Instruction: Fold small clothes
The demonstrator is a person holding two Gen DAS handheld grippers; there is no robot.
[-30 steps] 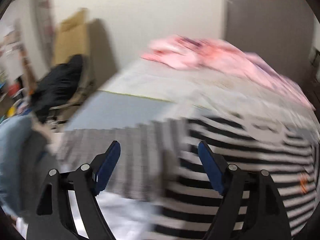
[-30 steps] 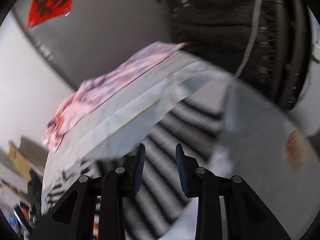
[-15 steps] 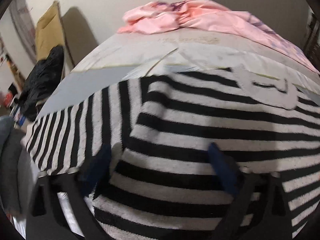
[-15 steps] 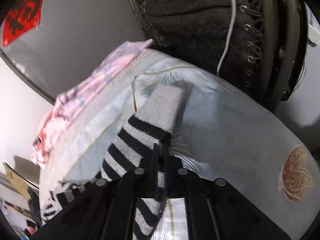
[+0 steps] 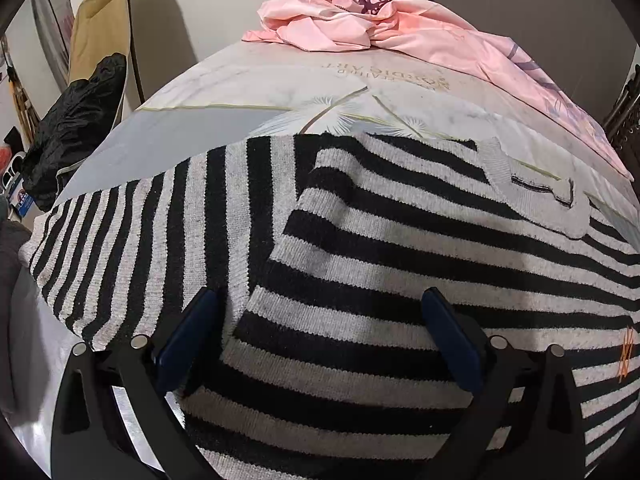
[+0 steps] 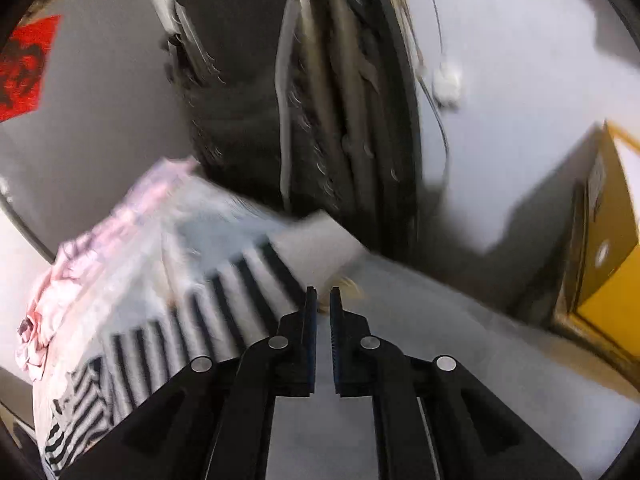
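A black-and-grey striped knit sweater (image 5: 360, 248) lies spread on the bed, one sleeve out to the left. My left gripper (image 5: 320, 320) is open, its blue pads low over the sweater body near the armpit seam, holding nothing. In the right wrist view, which is blurred by motion, the sweater's other sleeve (image 6: 240, 288) with its plain grey cuff lies stretched out to the left of my right gripper (image 6: 324, 300). The right jaws stand nearly together with a narrow gap and nothing between them.
A pink crumpled sheet (image 5: 360, 28) lies at the far end of the bed (image 5: 260, 84). A black bag (image 5: 76, 120) and cardboard (image 5: 100, 28) stand left of the bed. A dark rack (image 6: 320, 100) and a yellow box (image 6: 600, 240) stand right of it.
My right gripper was shut on the striped sleeve; it has let go and swung right, off the sleeve. My left gripper has moved lower and closer over the sweater body, still open.
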